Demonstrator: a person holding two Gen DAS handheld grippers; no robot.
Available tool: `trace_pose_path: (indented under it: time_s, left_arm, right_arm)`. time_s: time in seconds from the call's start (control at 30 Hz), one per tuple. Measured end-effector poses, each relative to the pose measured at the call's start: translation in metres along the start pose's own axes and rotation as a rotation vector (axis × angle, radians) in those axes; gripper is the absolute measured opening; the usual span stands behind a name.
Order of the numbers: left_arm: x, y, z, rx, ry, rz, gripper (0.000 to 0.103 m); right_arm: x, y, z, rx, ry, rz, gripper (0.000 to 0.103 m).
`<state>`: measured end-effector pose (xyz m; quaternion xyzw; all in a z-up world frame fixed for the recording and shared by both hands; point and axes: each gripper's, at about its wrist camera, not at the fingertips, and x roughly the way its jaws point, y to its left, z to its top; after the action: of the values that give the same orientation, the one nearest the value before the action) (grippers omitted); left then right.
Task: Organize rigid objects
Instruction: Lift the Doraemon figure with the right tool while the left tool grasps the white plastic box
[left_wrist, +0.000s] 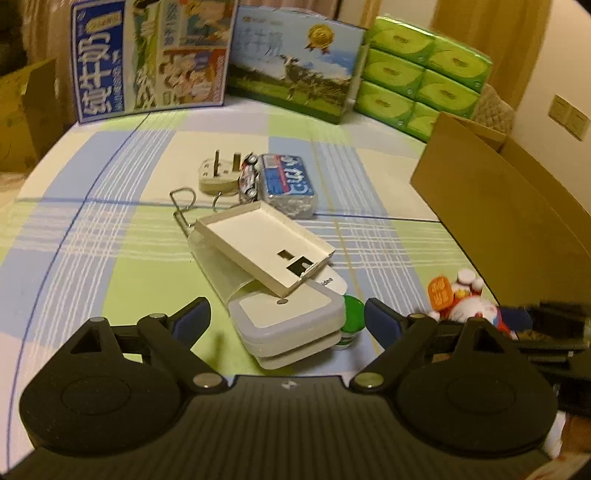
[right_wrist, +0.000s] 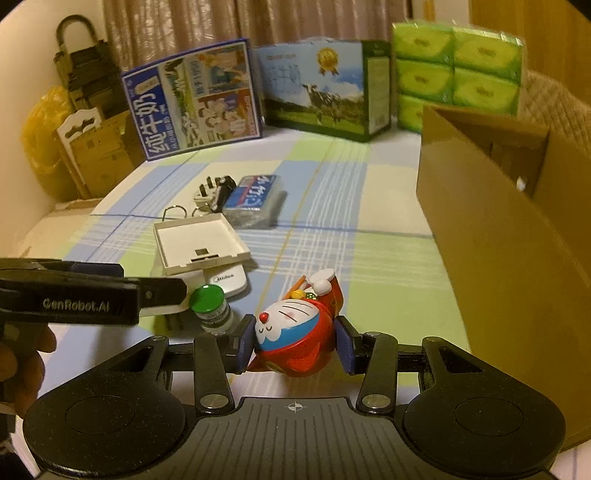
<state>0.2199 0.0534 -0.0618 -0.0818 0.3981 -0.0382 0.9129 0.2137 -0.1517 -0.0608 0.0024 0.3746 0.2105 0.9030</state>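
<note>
Gripping the red Doraemon figurine (right_wrist: 295, 332), the right gripper (right_wrist: 295, 343) has both blue pads pressed to its sides, above the checked bedsheet (right_wrist: 369, 258) just left of the open cardboard box (right_wrist: 498, 258). The box's inside is mostly hidden; only a small pale scrap shows, too small to name. The left gripper (left_wrist: 288, 317) stands wide open around the near end of a white lidded case (left_wrist: 291, 325), pads clear of it. A shallow white tray (left_wrist: 266, 247), empty, lies tilted across a Midea remote (right_wrist: 225, 282). A green-capped bottle (right_wrist: 212, 308) stands just beside the case. Farther back sit a plug adapter (left_wrist: 218, 173), toy car (left_wrist: 248, 177) and tissue pack (left_wrist: 288, 184). Milk cartons (left_wrist: 155, 55) and green tissue packs (left_wrist: 421, 74) line the far edge; open sheet lies between.
</note>
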Motion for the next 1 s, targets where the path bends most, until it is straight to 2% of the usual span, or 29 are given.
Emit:
trace_pose_path:
  time_s: [0.1,0.27,0.33,0.47,0.77,1.0]
  left_arm:
    - [0.007,0.000,0.000,-0.020,0.026,0.016,0.083]
    - [0.008,0.002,-0.002,-0.021,0.023,0.033,0.077]
    - [0.006,0.004,-0.002,-0.027,0.020,0.013,0.067]
    - [0.000,0.002,-0.005,0.010,0.021,0.036,0.065]
    - [-0.034,0.015,-0.033,0.006,0.038,-0.032,0.062]
    - [-0.027,0.010,-0.033,0.031,0.024,-0.018,0.062]
  right_arm:
    - [0.003,-0.004,0.002,0.043,0.010,0.016,0.042]
    - [0.003,-0.009,0.005,0.088,-0.001,0.021,0.042]
    - [0.003,-0.009,0.005,0.095,0.002,0.023,0.042]
    - [0.002,-0.008,0.005,0.096,0.002,0.030,0.042]
    - [0.000,-0.005,0.005,0.095,-0.003,0.029,0.042]
    - [0.001,0.002,0.005,0.084,-0.004,0.034,0.042]
